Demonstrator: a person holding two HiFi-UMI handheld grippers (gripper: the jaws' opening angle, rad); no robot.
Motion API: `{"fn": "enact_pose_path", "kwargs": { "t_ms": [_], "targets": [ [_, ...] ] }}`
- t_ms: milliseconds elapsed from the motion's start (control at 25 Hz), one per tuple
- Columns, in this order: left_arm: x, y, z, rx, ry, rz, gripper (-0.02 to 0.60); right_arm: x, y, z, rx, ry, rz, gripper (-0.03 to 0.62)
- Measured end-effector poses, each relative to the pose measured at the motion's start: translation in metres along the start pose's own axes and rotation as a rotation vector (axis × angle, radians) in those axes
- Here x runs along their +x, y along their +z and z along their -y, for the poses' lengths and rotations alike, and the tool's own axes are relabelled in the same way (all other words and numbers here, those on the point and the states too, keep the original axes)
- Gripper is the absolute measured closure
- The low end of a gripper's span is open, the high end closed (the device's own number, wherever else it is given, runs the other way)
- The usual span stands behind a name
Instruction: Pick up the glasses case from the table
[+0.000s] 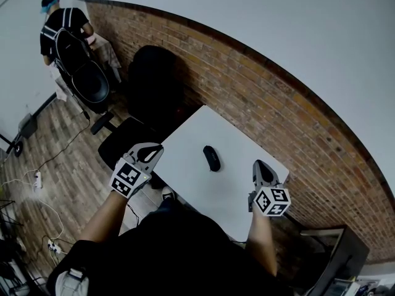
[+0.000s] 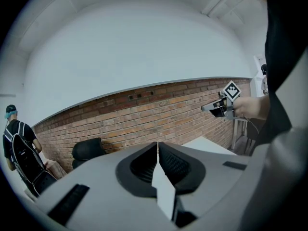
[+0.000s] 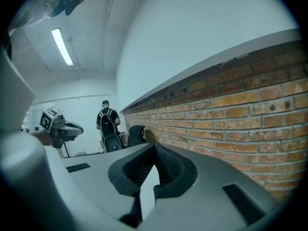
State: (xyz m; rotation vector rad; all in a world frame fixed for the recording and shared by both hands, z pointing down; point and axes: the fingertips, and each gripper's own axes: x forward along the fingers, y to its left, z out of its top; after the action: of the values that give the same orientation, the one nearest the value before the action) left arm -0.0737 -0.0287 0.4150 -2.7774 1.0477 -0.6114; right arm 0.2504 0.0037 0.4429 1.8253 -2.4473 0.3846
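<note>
A small black glasses case [image 1: 212,158] lies near the middle of the white table [image 1: 191,134], seen only in the head view. My left gripper [image 1: 153,148] hovers at the table's left edge, jaws shut with nothing between them. My right gripper [image 1: 260,165] is held over the table's right side, shut and empty too. The case lies between the two grippers, apart from both. In the left gripper view the jaws [image 2: 157,146] meet tip to tip and the right gripper [image 2: 214,107] shows across the room. In the right gripper view the jaws [image 3: 154,148] are closed and the left gripper [image 3: 67,127] shows at left.
A brick wall [image 1: 265,97] runs behind the table. A black office chair [image 1: 133,137] stands at the table's left, a dark shape [image 1: 154,79] behind it. A person [image 1: 62,26] with a black chair stands far left. Cables [image 1: 37,180] lie on the wooden floor.
</note>
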Motion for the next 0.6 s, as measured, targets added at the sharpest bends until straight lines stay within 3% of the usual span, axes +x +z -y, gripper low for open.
{"fn": "enact_pose_path", "kwargs": {
  "t_ms": [600],
  "targets": [
    [0.031, 0.0, -0.026, -0.005, -0.026, 0.019, 0.561, 0.03, 0.004, 0.012, 0.004, -0.032, -0.012, 0.577]
  ]
}}
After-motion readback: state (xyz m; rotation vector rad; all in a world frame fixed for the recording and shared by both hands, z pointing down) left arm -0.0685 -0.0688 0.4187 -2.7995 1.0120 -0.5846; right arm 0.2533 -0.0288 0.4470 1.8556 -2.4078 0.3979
